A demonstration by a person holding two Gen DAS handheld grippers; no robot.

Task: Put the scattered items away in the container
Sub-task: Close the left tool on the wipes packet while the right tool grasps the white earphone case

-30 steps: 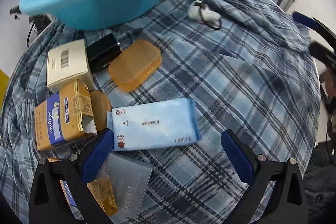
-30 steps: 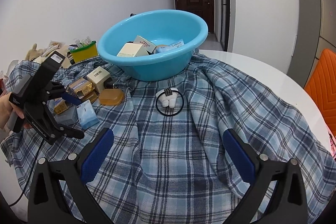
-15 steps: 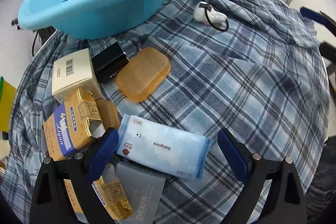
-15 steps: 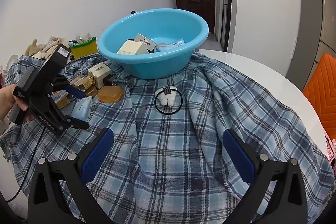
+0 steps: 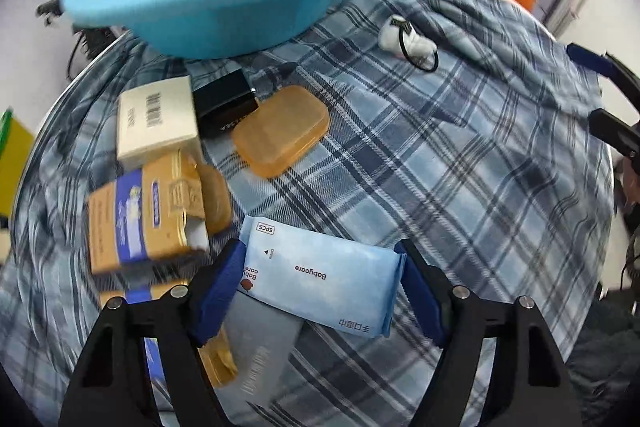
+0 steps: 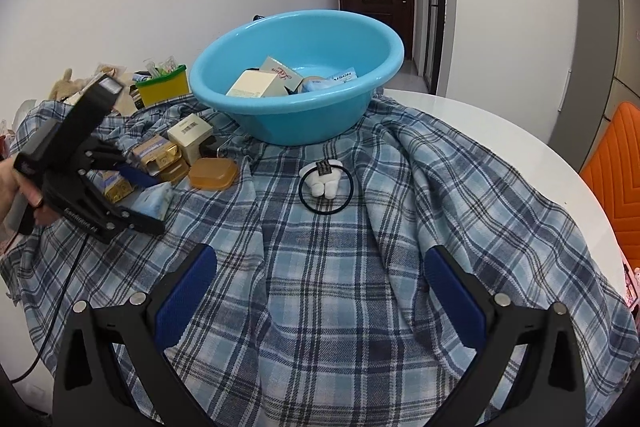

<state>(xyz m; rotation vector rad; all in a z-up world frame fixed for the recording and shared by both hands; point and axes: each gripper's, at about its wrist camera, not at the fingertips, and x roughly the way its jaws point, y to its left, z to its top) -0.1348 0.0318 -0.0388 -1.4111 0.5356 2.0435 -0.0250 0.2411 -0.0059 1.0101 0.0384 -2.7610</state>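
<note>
As our left gripper has just been closing, its 2 pads now meet the ends of the Babycare wipes pack, at 6 o'clock from the blue basin. Our right gripper hangs wide, empty. Lifting looks next.

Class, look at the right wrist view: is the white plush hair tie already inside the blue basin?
No, the white plush hair tie lies on the plaid cloth in front of the blue basin.

One blue basin, one wipes pack, one orange soap case, two grippers, one hair tie.
</note>
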